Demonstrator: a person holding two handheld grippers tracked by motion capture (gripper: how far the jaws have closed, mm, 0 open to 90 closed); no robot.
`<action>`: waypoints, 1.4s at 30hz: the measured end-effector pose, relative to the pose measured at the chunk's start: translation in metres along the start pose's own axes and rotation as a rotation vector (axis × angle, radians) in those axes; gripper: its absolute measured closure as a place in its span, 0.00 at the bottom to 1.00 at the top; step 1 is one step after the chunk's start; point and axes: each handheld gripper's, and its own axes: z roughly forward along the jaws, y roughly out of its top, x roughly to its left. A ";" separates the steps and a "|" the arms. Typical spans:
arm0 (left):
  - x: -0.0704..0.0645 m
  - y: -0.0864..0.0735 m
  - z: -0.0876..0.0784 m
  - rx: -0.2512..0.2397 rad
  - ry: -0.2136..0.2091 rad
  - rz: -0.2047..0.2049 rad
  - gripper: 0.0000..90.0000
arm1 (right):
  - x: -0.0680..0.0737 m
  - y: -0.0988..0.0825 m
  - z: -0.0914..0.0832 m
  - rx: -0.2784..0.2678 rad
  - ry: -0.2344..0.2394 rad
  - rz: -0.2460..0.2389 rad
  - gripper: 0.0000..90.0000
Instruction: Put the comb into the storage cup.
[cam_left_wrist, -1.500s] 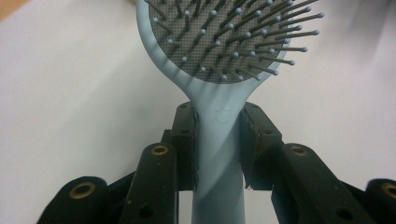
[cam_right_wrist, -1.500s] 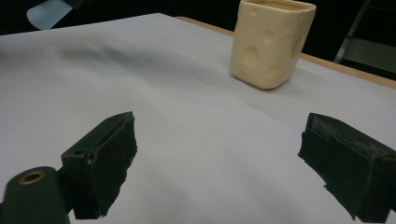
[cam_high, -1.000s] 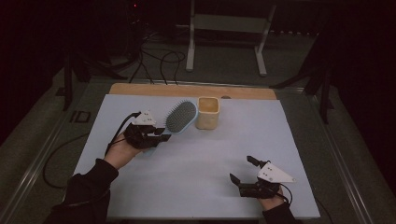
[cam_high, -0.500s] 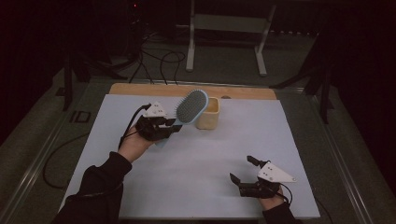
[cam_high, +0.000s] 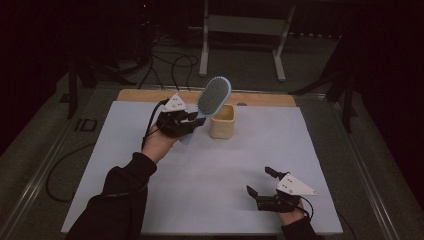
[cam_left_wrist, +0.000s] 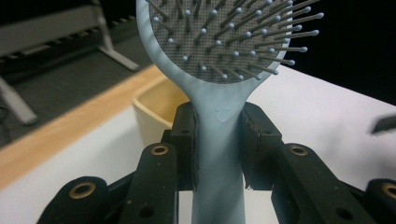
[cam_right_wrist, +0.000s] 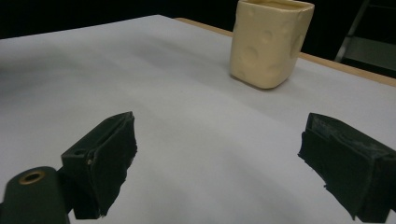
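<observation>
White-covered table, wooden strip along its far edge; a cream cup stands on it.

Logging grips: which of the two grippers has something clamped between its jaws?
The left gripper, clamped on the blue hairbrush handle; the right gripper rests open and empty.

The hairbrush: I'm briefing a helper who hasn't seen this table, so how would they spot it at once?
Start at the white table and go to its far edge, where a cream cup stands. Just left of it, the left gripper holds the hairbrush by its handle. It is pale blue, with a grey bristle pad, raised off the table.
</observation>
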 end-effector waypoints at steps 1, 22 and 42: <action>0.000 0.002 0.002 -0.011 0.013 0.000 0.78 | 0.000 0.000 0.000 -0.003 0.000 0.000 0.11; 0.015 0.031 0.038 -0.132 0.017 -0.055 0.78 | -0.001 0.000 -0.001 -0.011 0.006 -0.001 0.11; 0.032 0.033 0.072 -0.266 -0.029 -0.098 0.78 | -0.001 0.002 -0.003 -0.022 0.009 0.003 0.11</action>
